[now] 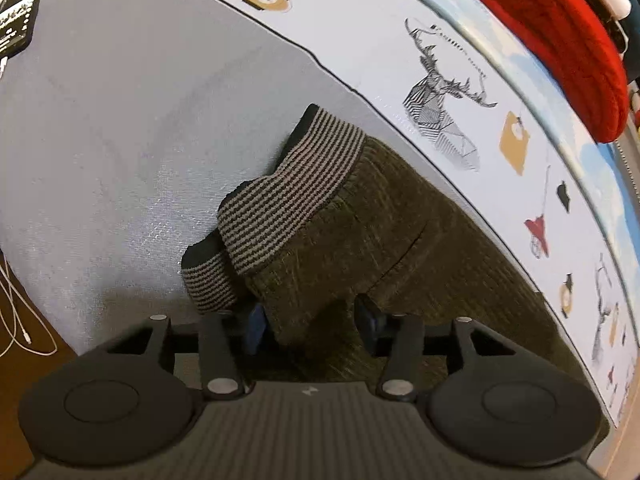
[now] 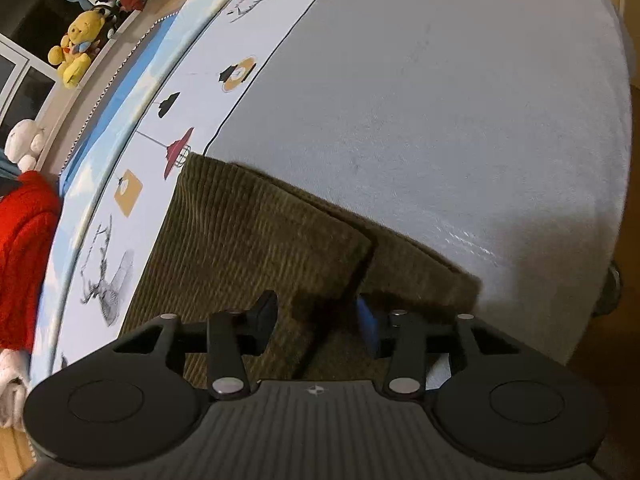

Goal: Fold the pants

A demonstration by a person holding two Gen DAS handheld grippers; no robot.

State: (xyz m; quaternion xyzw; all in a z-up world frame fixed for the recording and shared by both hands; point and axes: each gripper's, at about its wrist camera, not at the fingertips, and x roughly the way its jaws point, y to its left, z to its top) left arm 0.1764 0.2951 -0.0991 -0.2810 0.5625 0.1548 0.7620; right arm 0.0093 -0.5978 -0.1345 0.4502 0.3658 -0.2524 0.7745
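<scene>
Lying doubled on the grey sheet (image 1: 120, 128), the olive corduroy pants (image 1: 360, 232) sit between both spread-jawed grippers — left gripper (image 1: 312, 324), right gripper (image 2: 316, 316); best pinch both layers evenly before folding.

Pants (image 1: 360, 240) lie on the bed sheet (image 1: 120, 140), their far edge along the printed border strip (image 1: 460, 92); two cuffs (image 1: 288, 192) overlap at the left end. Left gripper (image 1: 312, 322) straddles the fabric just behind the cuffs; right gripper (image 2: 318, 320) sits over the opposite end. Sweater (image 1: 560, 40) beyond the strip, phone (image 1: 18, 16) at the far left corner.
</scene>
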